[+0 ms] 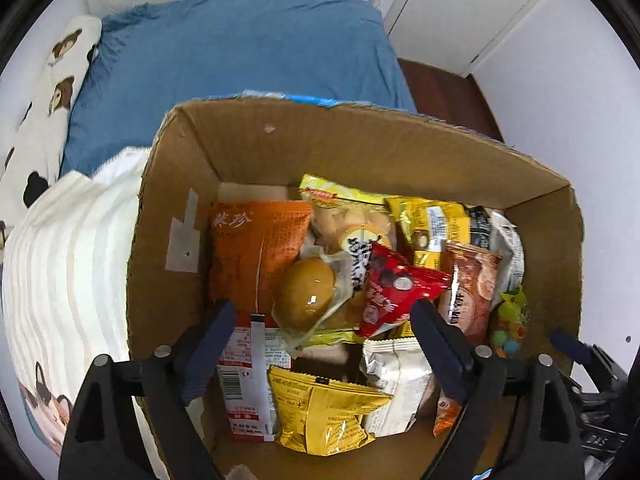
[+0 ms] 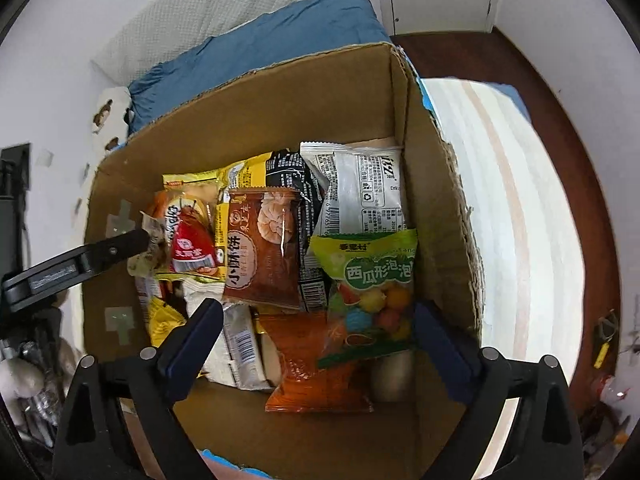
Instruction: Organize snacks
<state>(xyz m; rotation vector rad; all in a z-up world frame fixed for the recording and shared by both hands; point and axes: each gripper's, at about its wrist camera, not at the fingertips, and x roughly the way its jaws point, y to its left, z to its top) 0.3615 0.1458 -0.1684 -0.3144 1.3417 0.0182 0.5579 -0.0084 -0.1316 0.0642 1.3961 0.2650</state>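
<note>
An open cardboard box [image 1: 360, 140] holds several snack packets. In the left wrist view my left gripper [image 1: 324, 320] hangs open over the pile, above a vacuum-packed brown egg [image 1: 306, 296] and a red packet [image 1: 396, 292]; neither pad touches them. An orange packet [image 1: 256, 248] and a yellow packet [image 1: 324, 408] lie close by. In the right wrist view my right gripper [image 2: 318, 316] is open over the box [image 2: 280, 100]. A green bag of coloured gum balls [image 2: 368, 288] lies loose on the pile by its right finger, beside a brown packet [image 2: 264, 252]. The left gripper's finger [image 2: 120, 246] enters from the left.
The box stands on a bed with a white striped cover [image 1: 68, 260] and a blue blanket [image 1: 240, 48] behind it. White walls and a door lie beyond, and dark wooden floor [image 2: 560, 120] to the right. Small clutter lies on the floor at lower right [image 2: 604, 344].
</note>
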